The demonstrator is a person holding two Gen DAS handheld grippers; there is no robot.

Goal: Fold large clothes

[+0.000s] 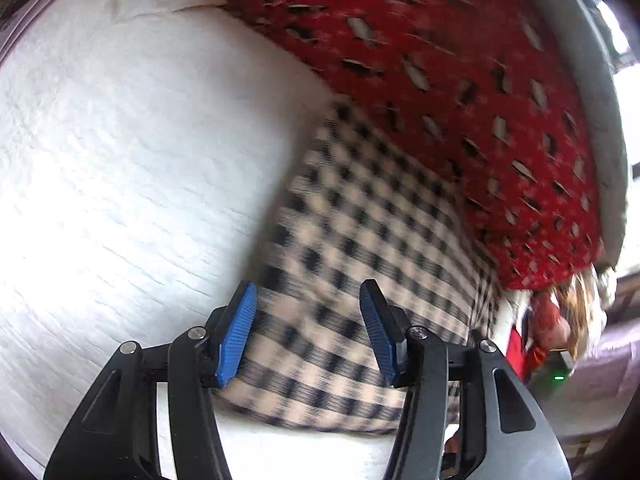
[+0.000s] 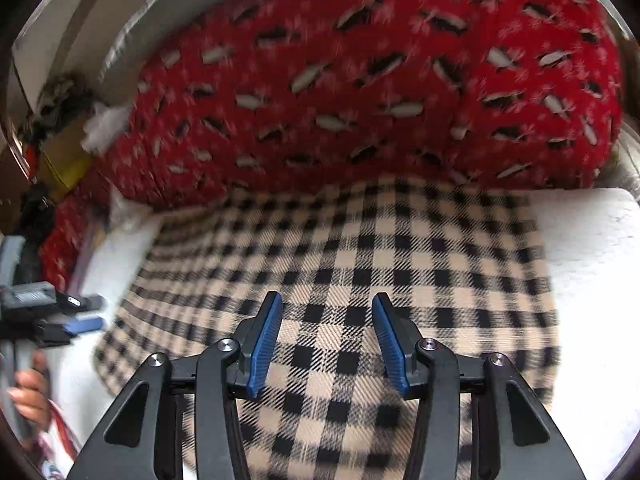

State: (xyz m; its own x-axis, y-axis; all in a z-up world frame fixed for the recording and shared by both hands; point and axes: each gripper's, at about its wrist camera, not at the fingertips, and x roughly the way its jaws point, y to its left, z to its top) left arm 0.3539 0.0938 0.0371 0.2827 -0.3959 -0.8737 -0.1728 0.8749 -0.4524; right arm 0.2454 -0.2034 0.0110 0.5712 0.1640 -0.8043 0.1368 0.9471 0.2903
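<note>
A beige and black checked garment [image 2: 380,264] lies folded into a flat rectangle on a white bed sheet [image 2: 592,264]. It also shows in the left wrist view [image 1: 360,240], blurred. My right gripper [image 2: 326,304] is open and empty, hovering over the near part of the garment. My left gripper [image 1: 308,292] is open and empty above the garment's near left edge. The left gripper also shows in the right wrist view [image 2: 76,316] at the far left, held by a hand.
A red patterned blanket [image 2: 360,80] is bunched along the far side of the garment; it also shows in the left wrist view [image 1: 460,100]. White sheet [image 1: 120,160] spreads to the left. Clutter [image 2: 60,120] sits at the far left by a wall.
</note>
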